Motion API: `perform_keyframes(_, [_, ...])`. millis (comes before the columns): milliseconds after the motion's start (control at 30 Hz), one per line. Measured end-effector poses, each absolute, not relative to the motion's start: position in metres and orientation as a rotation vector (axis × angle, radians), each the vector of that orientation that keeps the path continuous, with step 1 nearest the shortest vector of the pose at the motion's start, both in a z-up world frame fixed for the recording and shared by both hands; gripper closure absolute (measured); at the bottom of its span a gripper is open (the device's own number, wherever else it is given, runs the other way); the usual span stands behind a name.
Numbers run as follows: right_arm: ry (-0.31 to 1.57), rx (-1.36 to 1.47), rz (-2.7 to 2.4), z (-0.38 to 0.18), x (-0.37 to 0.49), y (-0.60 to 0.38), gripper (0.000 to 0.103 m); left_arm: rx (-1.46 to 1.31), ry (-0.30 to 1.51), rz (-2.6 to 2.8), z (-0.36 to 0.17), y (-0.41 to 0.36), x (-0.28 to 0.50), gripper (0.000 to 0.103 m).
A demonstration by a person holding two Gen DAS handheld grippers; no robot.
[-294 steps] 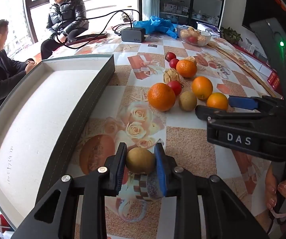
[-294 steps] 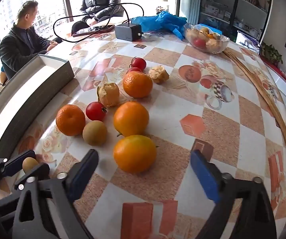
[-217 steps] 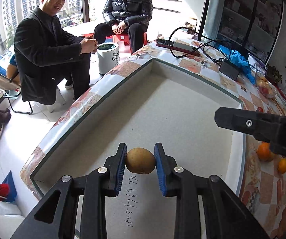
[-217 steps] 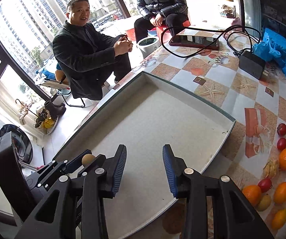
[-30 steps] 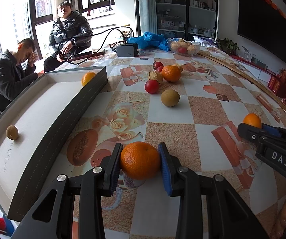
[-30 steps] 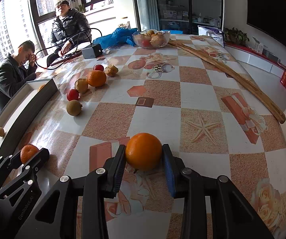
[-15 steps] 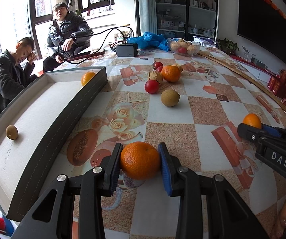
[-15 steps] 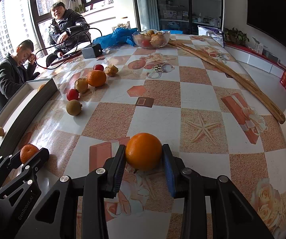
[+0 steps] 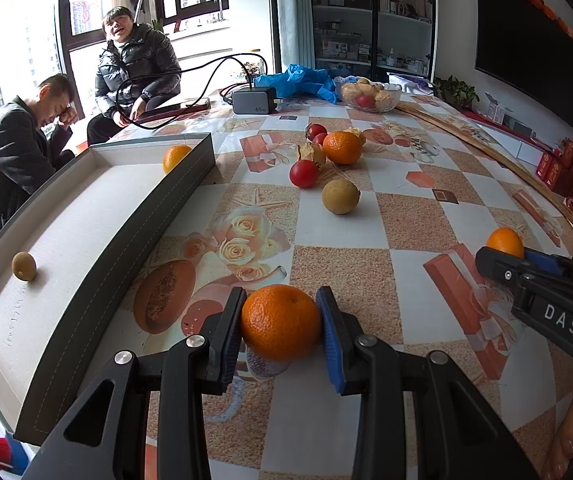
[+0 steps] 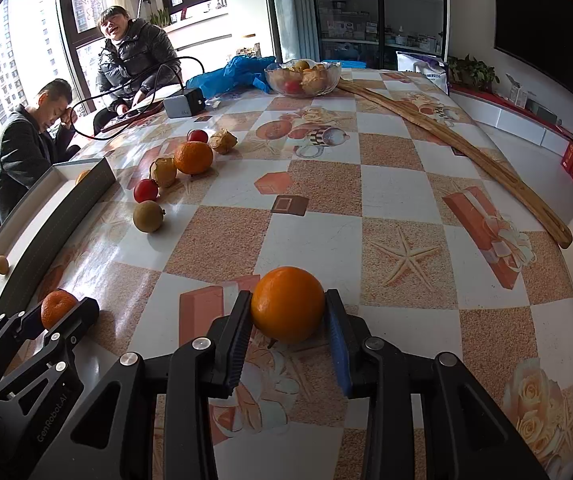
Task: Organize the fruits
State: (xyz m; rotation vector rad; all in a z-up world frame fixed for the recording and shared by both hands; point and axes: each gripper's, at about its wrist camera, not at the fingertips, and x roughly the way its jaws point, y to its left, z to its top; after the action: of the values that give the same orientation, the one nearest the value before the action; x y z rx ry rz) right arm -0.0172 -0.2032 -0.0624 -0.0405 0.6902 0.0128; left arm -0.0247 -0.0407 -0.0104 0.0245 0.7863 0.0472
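My left gripper (image 9: 281,322) is shut on an orange (image 9: 281,328) just above the table, beside the grey tray (image 9: 98,236). The tray holds a kiwi (image 9: 24,266) near its front and an orange (image 9: 175,157) at its far corner. My right gripper (image 10: 288,310) is shut on another orange (image 10: 288,304) near the table's front edge; it also shows in the left wrist view (image 9: 504,242). On the table lie a kiwi (image 9: 341,196), a tomato (image 9: 304,173), an orange (image 9: 342,147) and husked fruits (image 9: 312,153).
A glass bowl of fruit (image 9: 367,96), a charger with cables (image 9: 254,101) and a blue bag (image 9: 298,80) stand at the far end. A long wooden stick (image 10: 458,148) lies along the right side. Two people (image 9: 134,68) sit beyond the tray.
Both grippers and their oranges have stayed put over the last second. Seconds earlier the left gripper carried the kiwi into the tray.
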Motion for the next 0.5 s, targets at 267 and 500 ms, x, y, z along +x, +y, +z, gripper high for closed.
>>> perform_keyframes(267, [0.689,-0.031,0.016,-0.0623,-0.0170,-0.2032,0.066,0.014,0.786,0.044,-0.0108,-0.0396,-0.0243,0.064])
perform_keyframes(500, [0.688,-0.028,0.016,-0.0620,-0.0169,-0.2036,0.066,0.034,0.785,0.051,-0.0115,-0.0434,-0.0245,0.064])
